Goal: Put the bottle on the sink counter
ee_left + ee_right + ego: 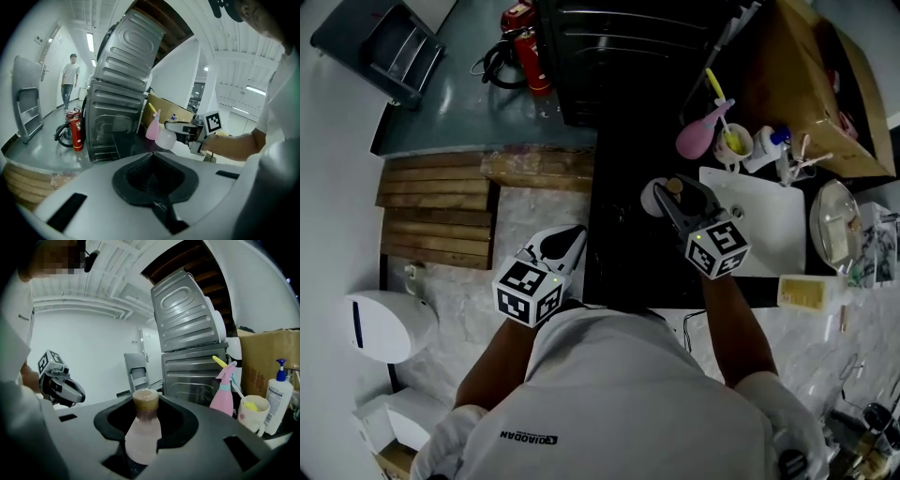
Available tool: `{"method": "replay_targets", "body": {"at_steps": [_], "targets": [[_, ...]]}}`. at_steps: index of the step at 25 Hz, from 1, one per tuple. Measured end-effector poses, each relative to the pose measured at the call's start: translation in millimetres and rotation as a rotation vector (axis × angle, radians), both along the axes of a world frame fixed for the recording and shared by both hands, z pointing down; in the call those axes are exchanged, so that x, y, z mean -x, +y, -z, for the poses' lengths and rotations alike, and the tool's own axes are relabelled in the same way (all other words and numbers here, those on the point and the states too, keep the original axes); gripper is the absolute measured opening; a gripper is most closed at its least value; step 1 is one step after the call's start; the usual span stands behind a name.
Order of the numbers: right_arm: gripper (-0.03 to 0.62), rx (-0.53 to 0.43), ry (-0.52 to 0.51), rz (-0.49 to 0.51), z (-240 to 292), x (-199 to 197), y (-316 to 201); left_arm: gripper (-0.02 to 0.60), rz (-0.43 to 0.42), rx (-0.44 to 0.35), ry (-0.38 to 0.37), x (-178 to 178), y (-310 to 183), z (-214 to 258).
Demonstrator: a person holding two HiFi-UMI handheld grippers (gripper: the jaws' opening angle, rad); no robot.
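Right gripper (pixel 675 202) jaws clenched on bottle (pixel 143 427) body, cap up for upright set-down; just beside sink (pixel 769 234), probably not landed. Left gripper (pixel 565 246) jaws together, empty.

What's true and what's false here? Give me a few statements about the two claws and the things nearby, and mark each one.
1. The right claw holds a bottle. True.
2. That bottle has a brown cap. True.
3. The left claw grips the pink spray bottle. False: it holds nothing; the spray bottle stands apart, beside a cup.
4. The fire extinguisher is blue. False: it is red.
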State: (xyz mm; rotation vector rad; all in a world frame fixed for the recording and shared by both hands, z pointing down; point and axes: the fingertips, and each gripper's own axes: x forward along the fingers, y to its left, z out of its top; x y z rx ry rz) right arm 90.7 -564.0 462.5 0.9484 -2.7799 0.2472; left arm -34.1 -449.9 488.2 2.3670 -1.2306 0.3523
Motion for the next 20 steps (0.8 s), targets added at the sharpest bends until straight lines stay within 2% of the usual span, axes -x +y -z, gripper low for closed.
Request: {"method": "replay_targets", "body": {"at_steps": [9,20], "targets": [[0.163,0.008,0.101,-0.086,-25.9,37.7,-22.4,0.015,-0.125,-0.005,0.003,31.1,-9.2,-9.8],[0.163,0.033,0.216,-0.098,-75.8,82.1,-75.5,0.015,-0.100,-0.013,0.013,84.5,-1.4,-14.7]]}}
